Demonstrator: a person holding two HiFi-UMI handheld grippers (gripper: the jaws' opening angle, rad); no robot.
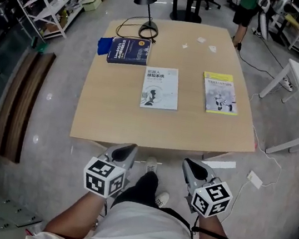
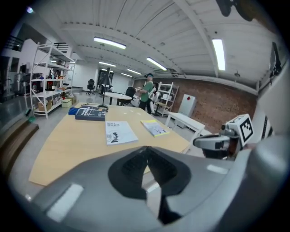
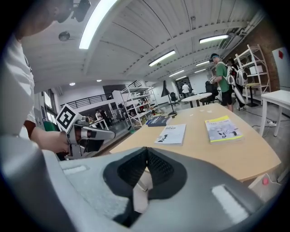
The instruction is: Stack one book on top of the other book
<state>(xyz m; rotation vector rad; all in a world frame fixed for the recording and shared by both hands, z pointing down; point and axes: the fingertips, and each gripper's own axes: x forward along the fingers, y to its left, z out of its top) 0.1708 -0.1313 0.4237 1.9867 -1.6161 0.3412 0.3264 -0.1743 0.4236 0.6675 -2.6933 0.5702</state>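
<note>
Head view looks steeply down; both gripper views share the table (image 1: 111,110).

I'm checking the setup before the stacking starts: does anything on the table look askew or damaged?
Nothing stands out. The white book, yellow book and dark blue book lie flat, closed and apart on the table. Only a few small paper scraps lie near the far edge.

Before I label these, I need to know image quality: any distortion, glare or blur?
Head view: sharp, evenly lit, table edges slightly bowed. Left gripper view: heavy fisheye, black corners, left gripper blurred up close. Right gripper view: same fisheye, ceiling light blown out.
</note>
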